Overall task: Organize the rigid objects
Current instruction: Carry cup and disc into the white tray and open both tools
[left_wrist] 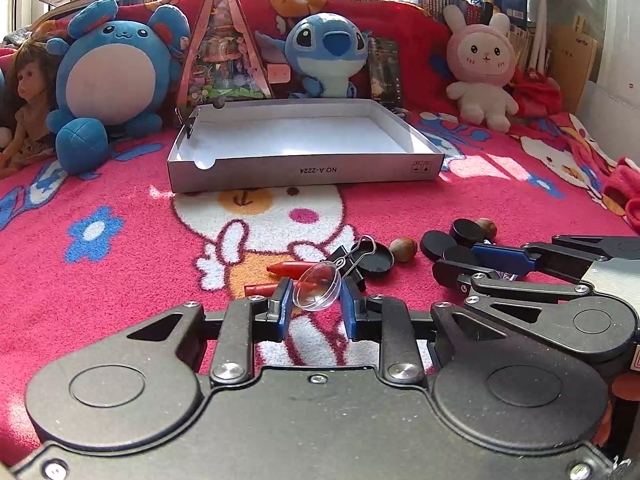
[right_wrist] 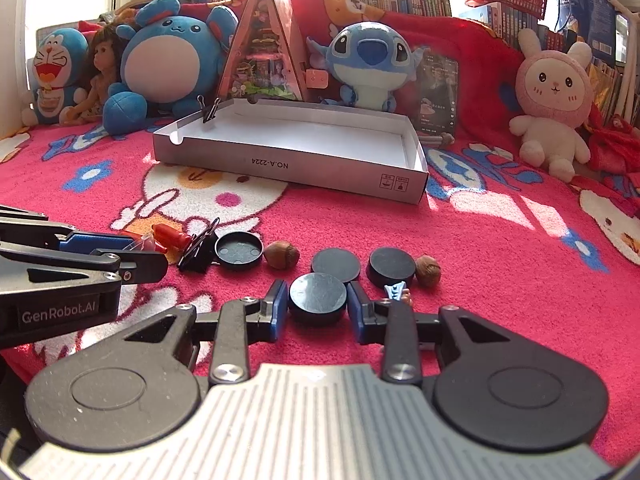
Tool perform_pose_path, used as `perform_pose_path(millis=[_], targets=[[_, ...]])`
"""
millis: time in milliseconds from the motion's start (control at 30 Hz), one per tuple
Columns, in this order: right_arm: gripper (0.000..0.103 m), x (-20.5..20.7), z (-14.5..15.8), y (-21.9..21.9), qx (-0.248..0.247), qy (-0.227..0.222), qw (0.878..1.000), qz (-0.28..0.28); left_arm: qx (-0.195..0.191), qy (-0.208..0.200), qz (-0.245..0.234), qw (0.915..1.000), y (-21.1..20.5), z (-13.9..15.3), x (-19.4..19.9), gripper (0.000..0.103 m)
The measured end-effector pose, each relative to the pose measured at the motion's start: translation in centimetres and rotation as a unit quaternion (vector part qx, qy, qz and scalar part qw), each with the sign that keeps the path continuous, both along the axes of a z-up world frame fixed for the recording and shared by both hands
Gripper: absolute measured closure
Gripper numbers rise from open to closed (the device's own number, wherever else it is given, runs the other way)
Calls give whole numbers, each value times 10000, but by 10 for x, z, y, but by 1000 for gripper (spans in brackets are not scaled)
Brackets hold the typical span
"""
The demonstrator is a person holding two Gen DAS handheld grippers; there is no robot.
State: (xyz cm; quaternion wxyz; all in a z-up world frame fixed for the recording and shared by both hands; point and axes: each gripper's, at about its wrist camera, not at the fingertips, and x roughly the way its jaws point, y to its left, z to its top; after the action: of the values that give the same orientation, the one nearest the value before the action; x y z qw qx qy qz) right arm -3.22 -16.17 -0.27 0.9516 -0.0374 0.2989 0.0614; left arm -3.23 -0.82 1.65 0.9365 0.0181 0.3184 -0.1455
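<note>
My left gripper (left_wrist: 316, 298) is shut on a clear plastic cup (left_wrist: 318, 286), tilted between its blue pads just above the blanket. Beyond it lie red crayons (left_wrist: 294, 268), a black binder clip (left_wrist: 348, 258), a black lid (left_wrist: 375, 261) and a hazelnut (left_wrist: 403, 249). My right gripper (right_wrist: 318, 300) is shut on a black disc (right_wrist: 317, 298). Two more black discs (right_wrist: 335, 266) (right_wrist: 391, 267), a black lid (right_wrist: 239, 251), two hazelnuts (right_wrist: 281, 255) (right_wrist: 428, 270) and a small blue figure (right_wrist: 396, 291) lie around it. A white shallow box (left_wrist: 308, 168) (right_wrist: 288, 168) stands farther back.
Plush toys line the back: a blue mouse (left_wrist: 112, 80), Stitch (left_wrist: 328, 52), a pink bunny (left_wrist: 480, 68), a doll (left_wrist: 28, 96). A triangular model house (left_wrist: 222, 48) stands behind the box. A binder clip (right_wrist: 210, 110) grips the box's left rim. A red cloth (left_wrist: 624, 188) lies at right.
</note>
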Motion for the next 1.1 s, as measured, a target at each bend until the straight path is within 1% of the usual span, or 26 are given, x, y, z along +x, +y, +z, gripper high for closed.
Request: perform_pose_path(millis=[167, 267, 333, 467, 533, 633, 667, 767, 900, 967, 1100], targets=[[65, 3, 18, -11, 303, -76, 9995, -52, 52, -242, -24, 9997, 1, 18, 7, 79], [65, 9, 30, -17, 434, -143, 9989, -80, -34, -298, -50, 9995, 4, 29, 19, 79], [65, 17, 37, -20, 472, -167, 9987, -60, -44, -358, -60, 9993, 5, 37, 29, 79], [65, 42, 52, -27, 578, -134, 9982, -32, 48, -665, 20, 9978, 7, 57, 54, 79], [65, 56, 58, -30, 622, -92, 9980, -15, 45, -695, 30, 9976, 6, 65, 69, 79], [65, 85, 68, -33, 605, 17, 9982, 35, -79, -499, -13, 9987, 7, 73, 95, 79], [65, 96, 72, -34, 571, 60, 9983, 20, -165, -367, 15, 9992, 8, 75, 108, 79], [65, 124, 82, -39, 610, 214, 9979, -28, -325, -143, 159, 9992, 11, 81, 140, 79], [65, 166, 84, -44, 706, 632, 9955, -44, -511, 147, 338, 9980, 11, 79, 184, 79], [65, 186, 79, -44, 704, 871, 9937, -97, -502, 362, 398, 9973, 7, 72, 205, 79], [65, 217, 64, -40, 564, 1200, 9910, -169, -237, 685, 497, 9961, -3, 54, 235, 79]])
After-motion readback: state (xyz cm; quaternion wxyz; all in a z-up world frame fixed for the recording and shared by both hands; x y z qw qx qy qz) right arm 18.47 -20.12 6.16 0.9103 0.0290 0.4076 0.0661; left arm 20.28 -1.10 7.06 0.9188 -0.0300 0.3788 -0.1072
